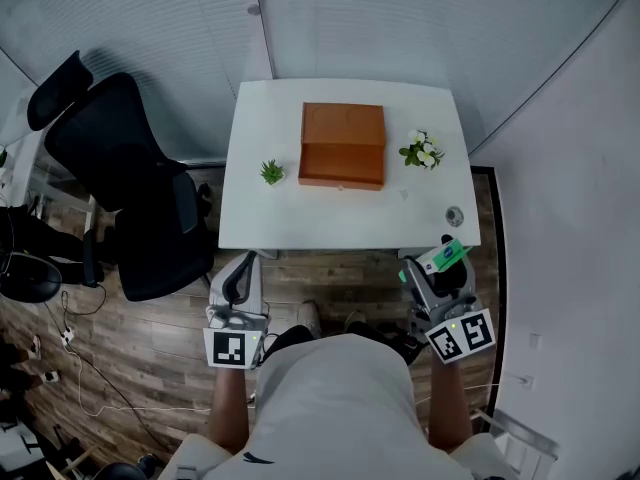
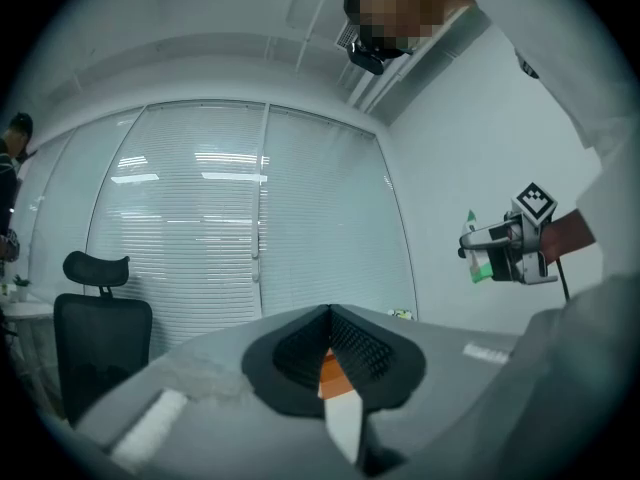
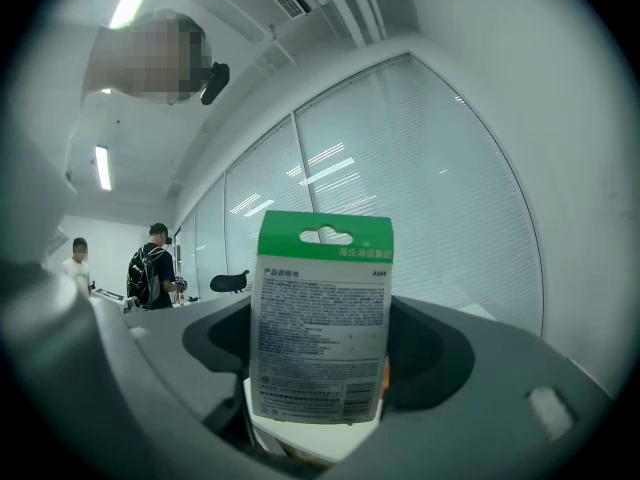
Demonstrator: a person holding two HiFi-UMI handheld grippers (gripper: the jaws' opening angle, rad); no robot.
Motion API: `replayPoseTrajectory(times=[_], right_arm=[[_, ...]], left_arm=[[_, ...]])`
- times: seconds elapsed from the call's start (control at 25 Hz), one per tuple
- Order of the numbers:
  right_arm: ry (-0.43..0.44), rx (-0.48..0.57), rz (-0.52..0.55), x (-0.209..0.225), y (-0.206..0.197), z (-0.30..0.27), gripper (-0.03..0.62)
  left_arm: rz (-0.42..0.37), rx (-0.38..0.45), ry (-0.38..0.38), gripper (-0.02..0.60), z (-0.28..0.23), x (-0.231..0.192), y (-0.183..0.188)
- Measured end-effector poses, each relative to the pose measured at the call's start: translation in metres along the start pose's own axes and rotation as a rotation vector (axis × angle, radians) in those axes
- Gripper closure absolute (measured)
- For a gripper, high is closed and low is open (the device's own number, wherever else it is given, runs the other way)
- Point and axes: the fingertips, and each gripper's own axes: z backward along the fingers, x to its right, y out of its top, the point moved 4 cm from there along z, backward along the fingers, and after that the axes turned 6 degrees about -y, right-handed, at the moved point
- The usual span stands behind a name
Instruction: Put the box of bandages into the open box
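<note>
An orange-brown wooden box (image 1: 342, 146) stands in the middle of the white table (image 1: 300, 218). My right gripper (image 1: 440, 264) hovers off the table's near right corner, shut on the box of bandages (image 1: 444, 257), a white carton with a green top. That carton (image 3: 322, 318) stands upright between the jaws in the right gripper view. My left gripper (image 1: 238, 274) is below the table's near left edge, jaws together and holding nothing. In the left gripper view only a sliver of the wooden box (image 2: 331, 373) shows through the jaws (image 2: 330, 368), and the right gripper (image 2: 500, 250) appears at right.
A small green plant (image 1: 271, 172) sits left of the wooden box, white flowers (image 1: 423, 151) to its right, and a small round object (image 1: 455, 215) near the front right corner. A black office chair (image 1: 130, 188) stands left of the table. Glass walls with blinds lie behind.
</note>
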Motion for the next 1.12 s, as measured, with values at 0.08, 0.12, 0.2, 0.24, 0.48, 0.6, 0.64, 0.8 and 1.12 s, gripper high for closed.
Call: replayPoseTrajectory(times=[0.08,0.12,0.2,0.24,0.48,0.6,0.64,0.8,1.12], right_arm=[[-0.004,0.0,-0.007,-0.005,0.0,-0.007,0.223],[-0.005,0.002,-0.018,-0.008,0.0,-0.011,0.223],[-0.006,0.009,-0.028,-0.014,-0.001,-0.019,0.223],[-0.006,0.01,-0.02,-0.017,-0.001,-0.024,0.221],[0.008,-0.006,0.086,-0.028,-0.003,-0.051,0.221],[0.021,-0.011,0.1,-0.024,-0.004,-0.067,0.221],[0.026,-0.013,0.105,-0.021,-0.005,-0.074,0.223],[0.049,-0.028,0.135,-0.004,-0.004,-0.104,0.223],[0.066,-0.05,0.241,0.028,0.004,-0.168,0.223]], left_arm=[[0.005,0.007,-0.017,0.575,0.0,-0.005,0.0],[0.003,0.006,-0.027,0.575,0.0,-0.008,-0.001],[-0.006,0.0,-0.042,0.575,-0.001,-0.015,-0.004],[-0.009,-0.003,-0.047,0.575,-0.002,-0.019,-0.005],[-0.019,-0.005,-0.043,0.575,-0.009,-0.041,-0.007],[-0.022,-0.008,-0.03,0.575,-0.017,-0.049,-0.009],[-0.028,-0.009,-0.024,0.575,-0.021,-0.051,-0.009],[-0.025,-0.006,0.018,0.575,-0.041,-0.059,-0.011],[-0.003,-0.023,0.1,0.575,-0.063,-0.069,-0.01]])
